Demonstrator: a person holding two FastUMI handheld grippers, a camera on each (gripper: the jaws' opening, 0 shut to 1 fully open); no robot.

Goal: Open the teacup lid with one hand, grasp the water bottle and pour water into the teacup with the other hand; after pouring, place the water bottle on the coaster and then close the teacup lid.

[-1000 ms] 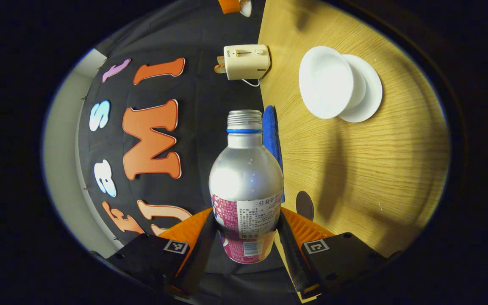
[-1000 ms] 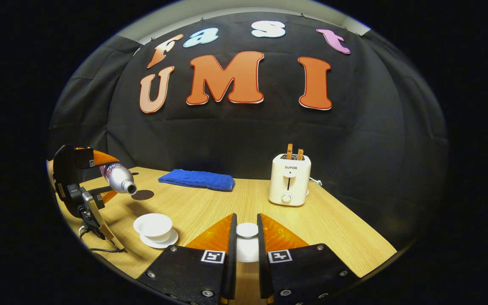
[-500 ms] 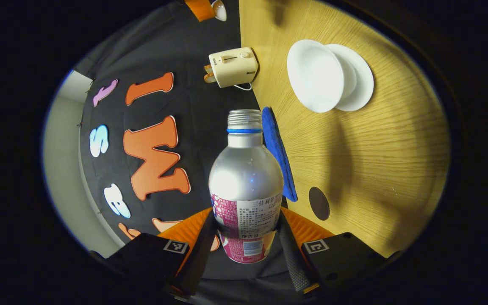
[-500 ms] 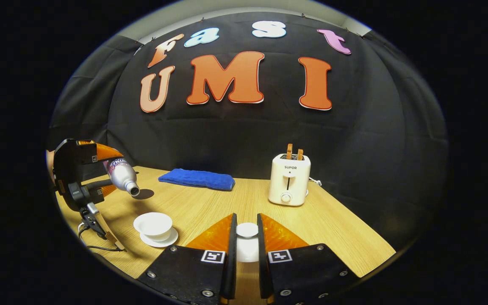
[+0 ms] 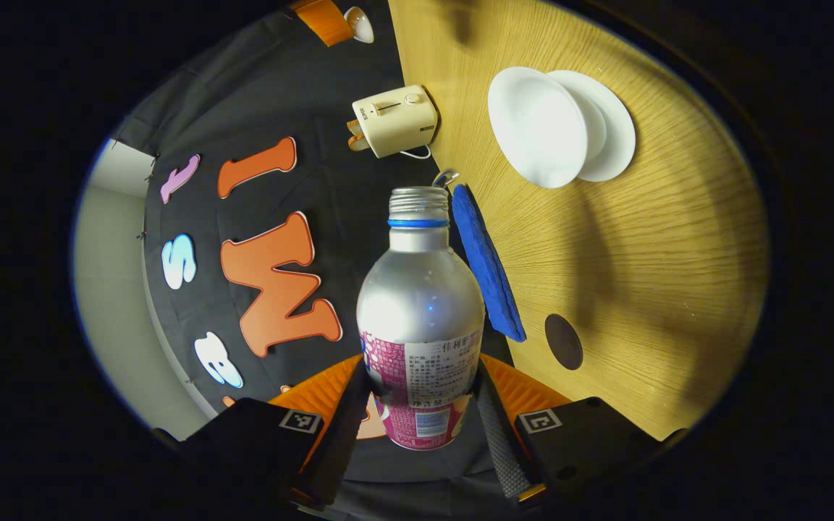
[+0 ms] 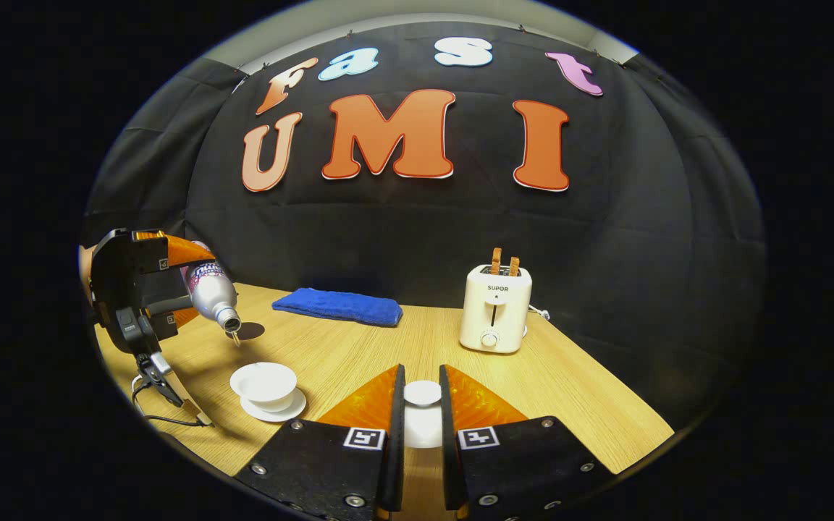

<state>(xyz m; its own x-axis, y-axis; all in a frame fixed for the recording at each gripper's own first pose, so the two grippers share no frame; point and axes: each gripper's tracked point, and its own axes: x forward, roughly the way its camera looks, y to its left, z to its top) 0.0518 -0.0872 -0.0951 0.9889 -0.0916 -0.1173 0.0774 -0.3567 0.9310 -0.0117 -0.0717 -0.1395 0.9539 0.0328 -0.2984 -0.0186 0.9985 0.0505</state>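
We see our left gripper clamping the tilted water bottle; right gripper pinches the teacup lid, teacup open

The water bottle has tipped further — water now leaves its mouth.

Uncapped bottle tilted above lidless teacup.

From my right gripper view, the teacup sits on its saucer at the table's front left. Behind it lies the coaster, with the towel farther back against the wall. The toaster stands right of the towel, 2 slices in its slots.
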